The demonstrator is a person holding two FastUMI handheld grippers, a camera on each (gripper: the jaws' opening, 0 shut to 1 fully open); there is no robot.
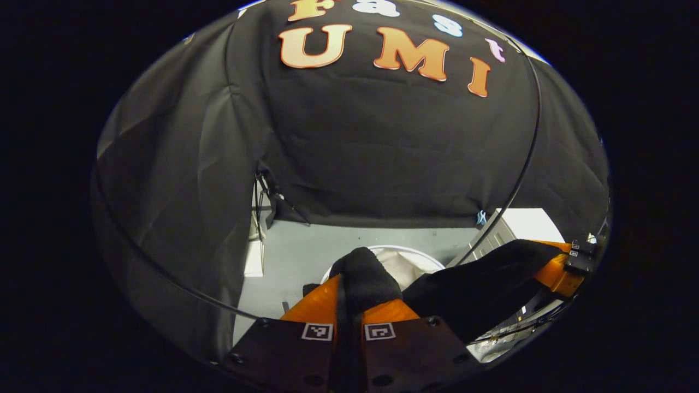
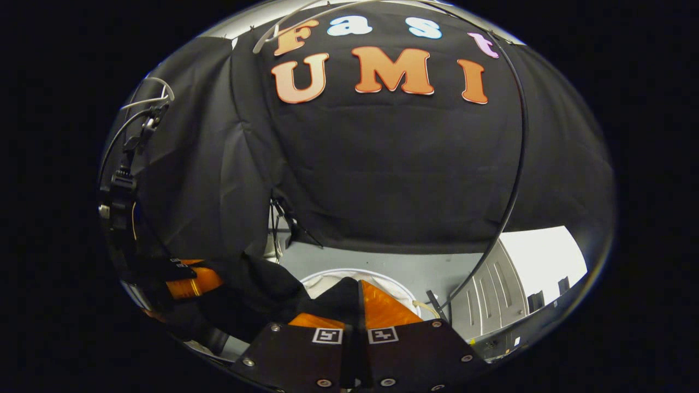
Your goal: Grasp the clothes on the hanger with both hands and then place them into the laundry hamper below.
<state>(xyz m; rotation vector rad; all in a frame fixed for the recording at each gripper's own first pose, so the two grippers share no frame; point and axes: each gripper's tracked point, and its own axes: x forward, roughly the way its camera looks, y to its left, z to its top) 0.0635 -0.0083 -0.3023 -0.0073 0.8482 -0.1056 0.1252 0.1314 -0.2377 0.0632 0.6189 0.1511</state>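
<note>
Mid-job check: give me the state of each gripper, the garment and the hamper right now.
left gripper: fingers shut on the black garment.
right gripper: fingers shut on the black garment.
black garment: held up between both grippers, stretched across, above the hamper, not yet dropped in.
laundry hamper: on the floor below, mouth open, pale lining showing.

Black garment [image 1: 480,284]; white hamper [image 2: 333,281] rim; grey floor [image 1: 306,245]; black-and-white square markers [image 1: 317,331].

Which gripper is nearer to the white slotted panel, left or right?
Right. The right gripper holds the black cloth garment close beside the white slotted panel; the left gripper grips its other end, farther away.
</note>
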